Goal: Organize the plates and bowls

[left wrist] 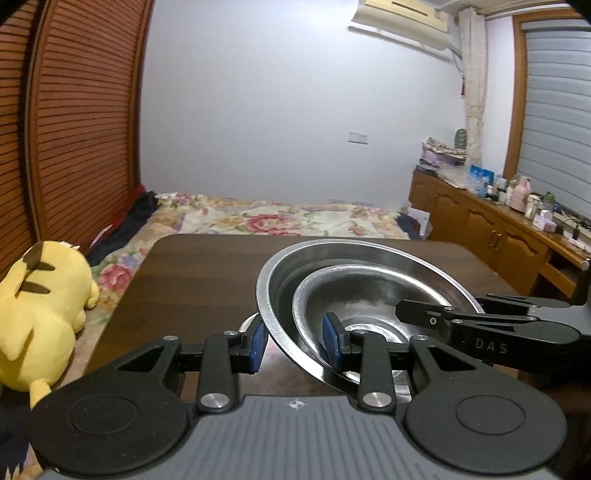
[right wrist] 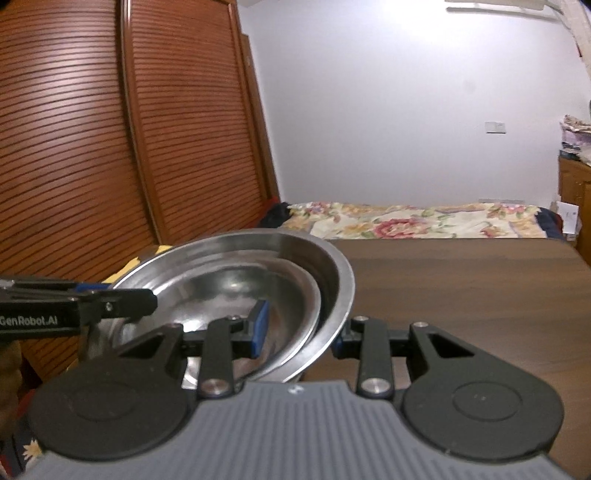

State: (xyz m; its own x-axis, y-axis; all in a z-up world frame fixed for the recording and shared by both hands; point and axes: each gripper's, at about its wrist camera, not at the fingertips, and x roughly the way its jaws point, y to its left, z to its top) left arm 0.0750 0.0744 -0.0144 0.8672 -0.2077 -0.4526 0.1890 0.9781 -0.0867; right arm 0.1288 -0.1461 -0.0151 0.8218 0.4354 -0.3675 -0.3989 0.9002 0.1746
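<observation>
Dark woodgrain table (left wrist: 192, 280) | nested round steel bowls (left wrist: 369, 291) | both claws gripping rims

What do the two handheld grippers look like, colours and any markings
Both the left gripper and the right gripper are black linkage arms with silver rivets, blue fingertip pads and ribbed grey bodies. Side lettering reads "GenRobot.AI" on the left one and "DAS" on the right.

You're working in a home bedroom: beyond your claws lies a bed (left wrist: 266, 218) with a floral quilt, louvred wardrobe doors (left wrist: 85, 122) to their left, a cluttered wooden dresser (left wrist: 491, 225) right, an air conditioner (left wrist: 402, 22) overhead.
</observation>
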